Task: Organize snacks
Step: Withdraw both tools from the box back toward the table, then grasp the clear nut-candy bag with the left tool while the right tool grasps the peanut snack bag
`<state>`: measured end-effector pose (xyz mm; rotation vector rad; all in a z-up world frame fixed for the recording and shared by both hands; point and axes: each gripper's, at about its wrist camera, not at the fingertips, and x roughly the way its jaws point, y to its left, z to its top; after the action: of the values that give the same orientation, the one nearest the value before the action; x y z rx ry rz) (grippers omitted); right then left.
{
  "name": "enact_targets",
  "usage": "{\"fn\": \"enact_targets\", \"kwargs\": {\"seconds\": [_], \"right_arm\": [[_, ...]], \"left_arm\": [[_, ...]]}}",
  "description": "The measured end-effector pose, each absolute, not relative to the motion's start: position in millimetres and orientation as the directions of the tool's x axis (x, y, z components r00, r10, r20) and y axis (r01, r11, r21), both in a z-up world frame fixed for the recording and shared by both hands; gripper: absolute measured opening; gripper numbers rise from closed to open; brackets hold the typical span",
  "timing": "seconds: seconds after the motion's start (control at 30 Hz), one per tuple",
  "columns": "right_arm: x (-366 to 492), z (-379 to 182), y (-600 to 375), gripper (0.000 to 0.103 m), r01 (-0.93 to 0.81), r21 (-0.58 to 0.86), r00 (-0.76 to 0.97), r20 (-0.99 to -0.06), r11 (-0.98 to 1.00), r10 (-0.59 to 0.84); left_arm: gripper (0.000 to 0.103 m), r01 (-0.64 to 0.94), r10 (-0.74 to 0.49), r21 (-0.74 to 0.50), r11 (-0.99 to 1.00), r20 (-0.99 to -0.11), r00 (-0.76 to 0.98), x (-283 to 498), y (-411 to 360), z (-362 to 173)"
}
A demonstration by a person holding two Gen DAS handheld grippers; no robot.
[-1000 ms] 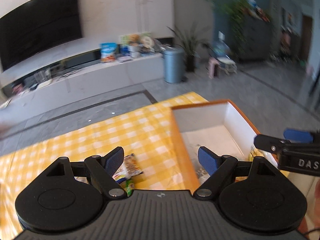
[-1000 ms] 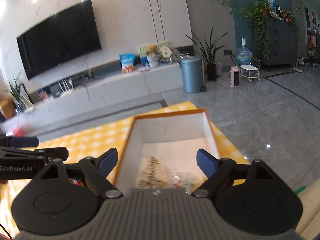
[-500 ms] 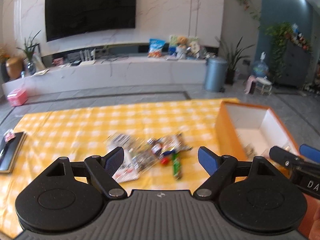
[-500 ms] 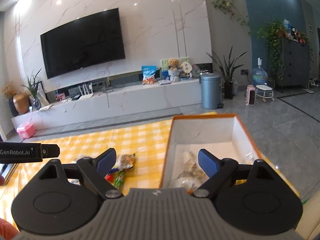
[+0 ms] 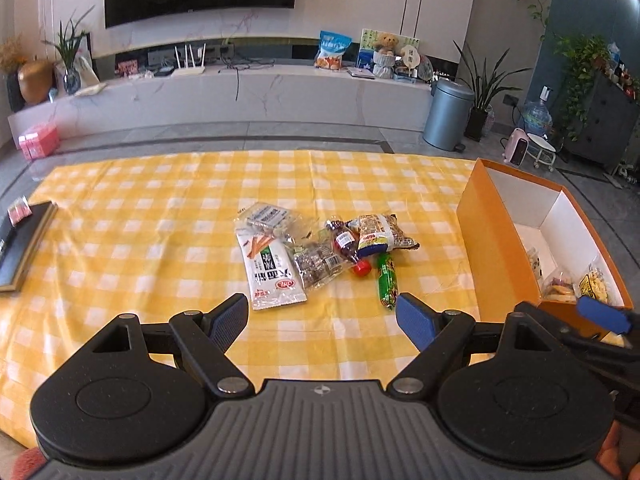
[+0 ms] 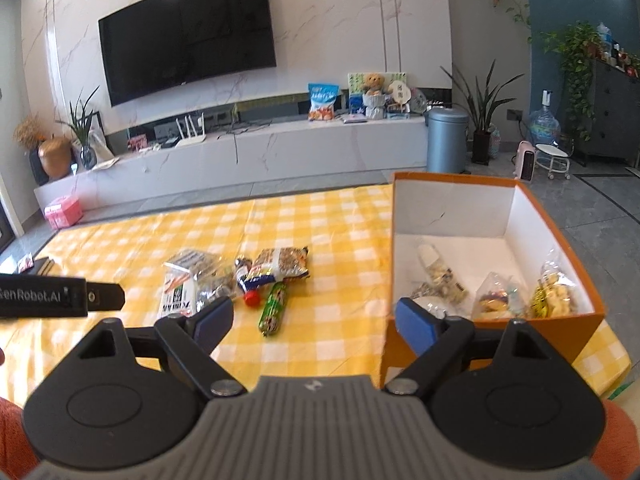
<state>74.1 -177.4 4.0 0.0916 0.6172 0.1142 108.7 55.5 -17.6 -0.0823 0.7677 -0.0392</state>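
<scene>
Several snacks lie in a pile on the yellow checked cloth (image 5: pixel 160 220): a white packet (image 5: pixel 272 268), a clear packet (image 5: pixel 318 266), a small red-capped bottle (image 5: pixel 348 246), a brown bag (image 5: pixel 382 234) and a green stick (image 5: pixel 387 280). My left gripper (image 5: pixel 320 312) hovers open just short of the pile, empty. At the right stands the orange box (image 6: pixel 452 208), holding several bagged snacks (image 6: pixel 496 296). My right gripper (image 6: pixel 314 314) hangs between the pile and the box's near-left corner. Its jaws are closing, still wide, with nothing between them.
A black notebook (image 5: pixel 24 240) lies at the cloth's left edge. The box sits close to the table's right edge (image 6: pixel 616 360). Beyond the table are grey floor, a white TV console (image 6: pixel 260 160) and a grey bin (image 6: pixel 446 140). Orange sleeves (image 6: pixel 616 440) show behind the right gripper.
Both grippers have drawn back and left from over the box. The snack pile has come fully into both views, and the tilted views have levelled out.
</scene>
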Motion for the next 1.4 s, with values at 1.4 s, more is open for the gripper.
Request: {"fn": "enact_targets", "kwargs": {"seconds": [1.4], "right_arm": [[296, -105, -101, 0.077, -0.216, 0.115, 0.678, -0.697, 0.97, 0.234]], "left_arm": [[0.088, -0.114, -0.094, -0.216, 0.97, -0.762, 0.641, 270, 91, -98]]}}
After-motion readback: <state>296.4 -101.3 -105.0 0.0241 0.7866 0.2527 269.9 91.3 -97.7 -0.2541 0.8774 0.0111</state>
